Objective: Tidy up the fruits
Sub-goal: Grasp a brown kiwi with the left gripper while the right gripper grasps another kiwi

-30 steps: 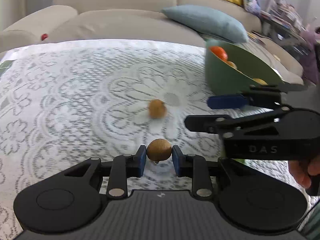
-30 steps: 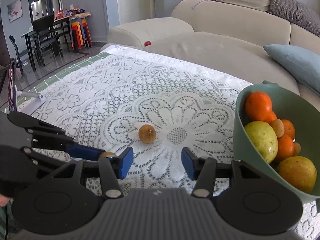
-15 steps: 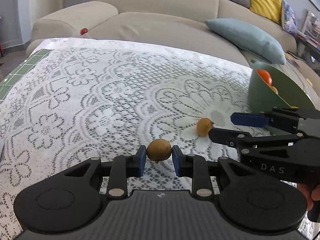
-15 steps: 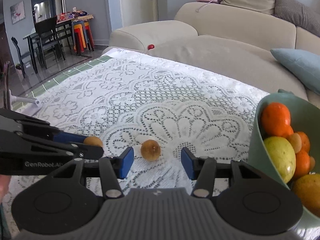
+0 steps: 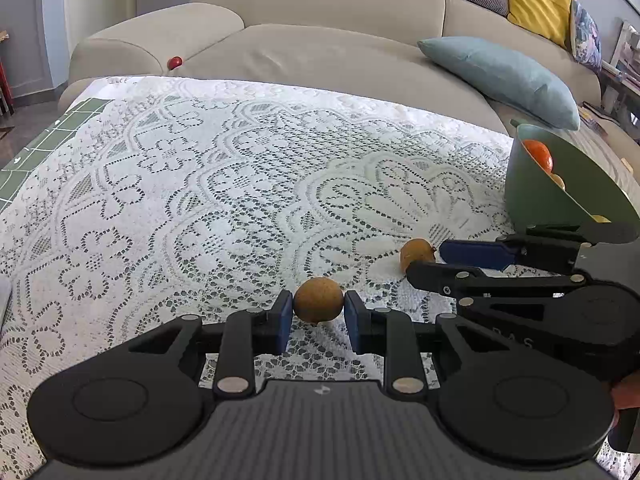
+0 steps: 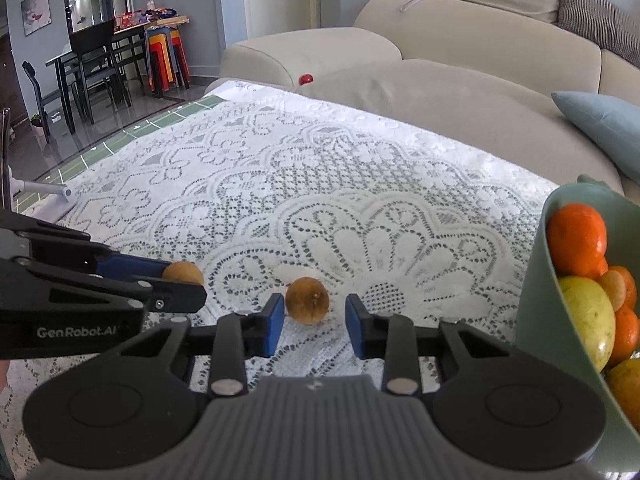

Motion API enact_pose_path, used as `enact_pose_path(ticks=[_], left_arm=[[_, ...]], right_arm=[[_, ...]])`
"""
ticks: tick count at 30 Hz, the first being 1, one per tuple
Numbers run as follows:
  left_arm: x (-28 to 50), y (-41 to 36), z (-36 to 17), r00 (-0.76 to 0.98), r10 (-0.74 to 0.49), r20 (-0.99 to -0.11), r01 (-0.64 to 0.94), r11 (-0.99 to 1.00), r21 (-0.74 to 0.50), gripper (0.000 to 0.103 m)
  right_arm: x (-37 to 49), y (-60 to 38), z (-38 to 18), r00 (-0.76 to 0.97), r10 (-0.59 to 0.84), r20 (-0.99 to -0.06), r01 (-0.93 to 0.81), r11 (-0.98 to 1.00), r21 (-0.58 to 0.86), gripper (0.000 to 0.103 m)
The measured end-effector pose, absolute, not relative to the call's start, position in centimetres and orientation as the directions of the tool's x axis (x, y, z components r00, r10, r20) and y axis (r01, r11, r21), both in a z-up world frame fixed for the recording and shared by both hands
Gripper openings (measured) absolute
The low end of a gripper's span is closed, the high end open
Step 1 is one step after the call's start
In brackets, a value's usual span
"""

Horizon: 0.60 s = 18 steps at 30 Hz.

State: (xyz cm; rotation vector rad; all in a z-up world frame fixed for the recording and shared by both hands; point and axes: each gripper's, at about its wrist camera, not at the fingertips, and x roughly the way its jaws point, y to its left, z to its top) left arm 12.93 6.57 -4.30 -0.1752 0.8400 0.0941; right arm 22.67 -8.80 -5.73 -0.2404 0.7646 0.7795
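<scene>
My left gripper [image 5: 318, 313] is shut on a small round brown fruit [image 5: 318, 300], held just above the lace cloth; the same held fruit [image 6: 185, 273] shows at the left of the right wrist view. A second brown fruit [image 6: 307, 300] lies on the cloth between the blue pads of my right gripper [image 6: 314, 316], whose jaws are closing. A gap still shows between the fruit and the right pad. In the left wrist view this second fruit [image 5: 416, 253] sits at the tips of the right gripper [image 5: 430, 262]. The green bowl [image 6: 536, 304] stands at the right.
The bowl [image 5: 532, 200] holds oranges [image 6: 576, 238], a yellow-green fruit [image 6: 588, 320] and smaller fruits. A beige sofa [image 5: 320, 52] with a blue cushion [image 5: 500, 76] and a small red ball [image 5: 175, 62] lies beyond the table's far edge. Dining chairs [image 6: 92, 68] stand far left.
The right gripper came forward around the loose brown fruit and its jaws narrowed. The left gripper turned a little and still holds its fruit.
</scene>
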Motion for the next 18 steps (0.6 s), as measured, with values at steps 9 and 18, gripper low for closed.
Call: enact_pose_path(ticks=[9, 18], left_arm=[[12.8, 6.6, -4.3, 0.665, 0.014, -0.746, -0.151, 0.982, -0.117, 0.031], [12.8, 6.1, -3.8, 0.693, -0.006, -0.721, -0.135, 0.981, -0.137, 0.031]], right_arm=[[22.4, -8.6, -6.0, 0.448, 0.553, -0.702, -0.721, 0.688, 0.082, 0.020], [21.5, -9.2, -4.0, 0.489, 0.561, -0.668, -0.728, 0.685, 0.042, 0.020]])
